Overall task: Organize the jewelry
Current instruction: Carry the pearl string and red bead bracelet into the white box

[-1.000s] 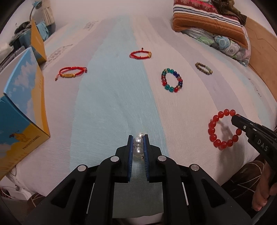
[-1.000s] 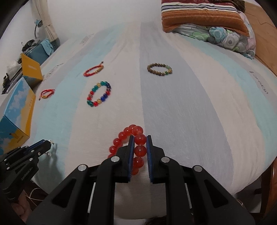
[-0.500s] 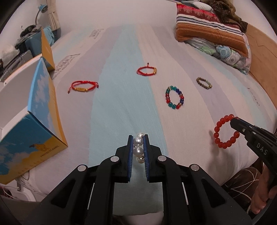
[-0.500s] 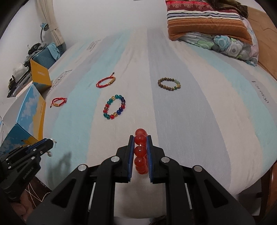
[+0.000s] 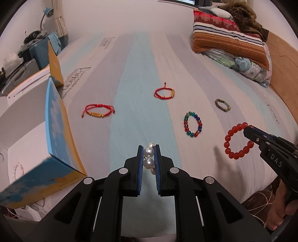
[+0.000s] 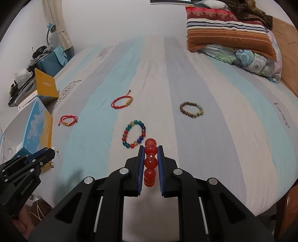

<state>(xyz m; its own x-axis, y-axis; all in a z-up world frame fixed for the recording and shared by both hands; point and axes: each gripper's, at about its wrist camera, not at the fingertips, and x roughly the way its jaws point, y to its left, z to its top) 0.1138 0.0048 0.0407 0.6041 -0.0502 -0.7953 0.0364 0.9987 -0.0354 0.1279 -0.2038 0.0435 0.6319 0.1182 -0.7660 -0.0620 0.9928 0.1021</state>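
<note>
My left gripper [image 5: 149,149] is shut on a white pearl bracelet [image 5: 148,152] and holds it above the striped bed. My right gripper [image 6: 150,149] is shut on a red bead bracelet [image 6: 150,162], which hangs in the air; it also shows in the left wrist view [image 5: 236,143]. On the bed lie a multicolour bead bracelet [image 5: 192,124], a brown bead bracelet [image 5: 222,105] and two red cord bracelets [image 5: 97,110] [image 5: 164,92]. An open blue and yellow box [image 5: 54,119] stands at the left bed edge, beside my left gripper.
Pillows [image 5: 229,42] are stacked at the far right of the bed. A wooden frame [image 5: 283,65] runs along the right side. A suitcase and clutter [image 5: 35,50] stand beyond the left edge, near a lamp [image 5: 47,13].
Both grippers have risen and pulled back from the bed with their bracelets, so the red bead bracelet now hangs clear of the sheet. The box has come closer on the left.
</note>
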